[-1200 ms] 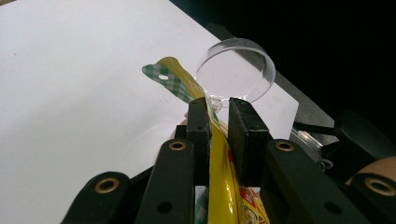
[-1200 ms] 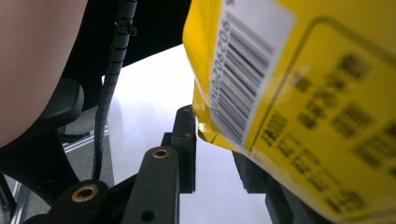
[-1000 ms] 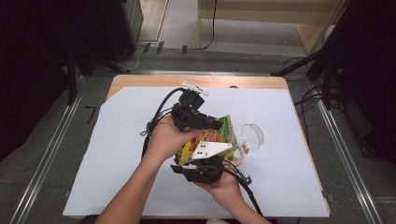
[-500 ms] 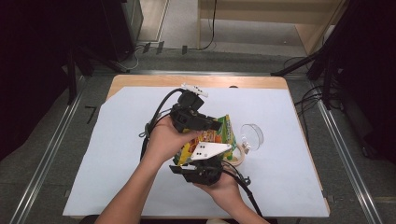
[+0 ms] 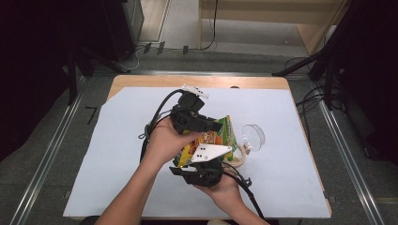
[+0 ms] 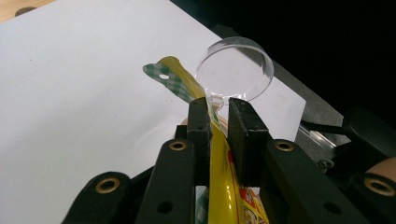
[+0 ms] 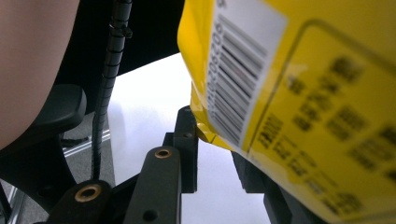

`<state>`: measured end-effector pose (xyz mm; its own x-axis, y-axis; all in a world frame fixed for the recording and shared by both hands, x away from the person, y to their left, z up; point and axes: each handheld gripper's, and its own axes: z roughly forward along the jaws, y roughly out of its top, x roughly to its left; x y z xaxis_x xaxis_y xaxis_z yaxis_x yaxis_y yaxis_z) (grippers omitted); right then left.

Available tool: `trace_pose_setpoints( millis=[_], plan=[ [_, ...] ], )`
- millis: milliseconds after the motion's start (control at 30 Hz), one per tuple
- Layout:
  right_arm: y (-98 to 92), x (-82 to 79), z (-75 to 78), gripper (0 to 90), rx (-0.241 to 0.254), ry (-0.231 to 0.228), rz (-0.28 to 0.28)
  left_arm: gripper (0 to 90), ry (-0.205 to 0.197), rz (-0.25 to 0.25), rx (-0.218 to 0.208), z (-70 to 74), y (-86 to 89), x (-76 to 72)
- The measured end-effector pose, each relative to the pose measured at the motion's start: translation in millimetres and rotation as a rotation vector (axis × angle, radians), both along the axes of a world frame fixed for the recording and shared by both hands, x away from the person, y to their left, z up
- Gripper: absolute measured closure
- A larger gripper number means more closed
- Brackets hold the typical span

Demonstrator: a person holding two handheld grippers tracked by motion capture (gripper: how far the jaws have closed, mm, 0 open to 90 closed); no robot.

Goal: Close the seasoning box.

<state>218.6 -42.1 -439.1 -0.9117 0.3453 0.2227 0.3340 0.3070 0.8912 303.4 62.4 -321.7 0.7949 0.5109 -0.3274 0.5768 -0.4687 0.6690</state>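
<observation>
A yellow snack bag (image 5: 213, 137) with a green checked top edge hangs above the table between both hands. My left gripper (image 5: 212, 125) comes from the left and is shut on the bag's upper part. In the left gripper view the yellow bag (image 6: 219, 182) runs up between the near-closed jaws of the left gripper (image 6: 219, 109). My right gripper (image 5: 198, 161), under its white plate, grips the bag's lower edge from the near side. In the right gripper view the barcoded bag (image 7: 303, 93) lies across the right gripper (image 7: 215, 140) and hides the right jaw.
A clear round lid (image 5: 253, 136) stands just right of the bag, seen past the jaws as the clear lid (image 6: 233, 70). A pale ring (image 5: 238, 158) lies below it. White paper (image 5: 117, 164) covers the wooden table. Cables trail from both grippers.
</observation>
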Motion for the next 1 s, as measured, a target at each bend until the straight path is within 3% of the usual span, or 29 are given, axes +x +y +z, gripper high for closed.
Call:
trace_pose_setpoints(
  millis=[733, 900, 1000],
  plan=[
    [0.9, -1.9, 3.9, 74.3, 0.006, -0.02, 0.005, 80.0, -0.03, 0.006, 0.006, 5.7, 0.9, -5.4],
    [1.0, 0.0, 1.2, 74.3, 0.003, 0.007, 0.006, 80.1, -0.011, 0.011, 0.0, 0.7, 1.3, -1.0],
    [0.2, -0.1, 2.2, 74.3, 0.004, 0.015, 0.002, 79.9, -0.021, 0.015, 0.0, 1.8, -0.5, -1.9]
  ],
)
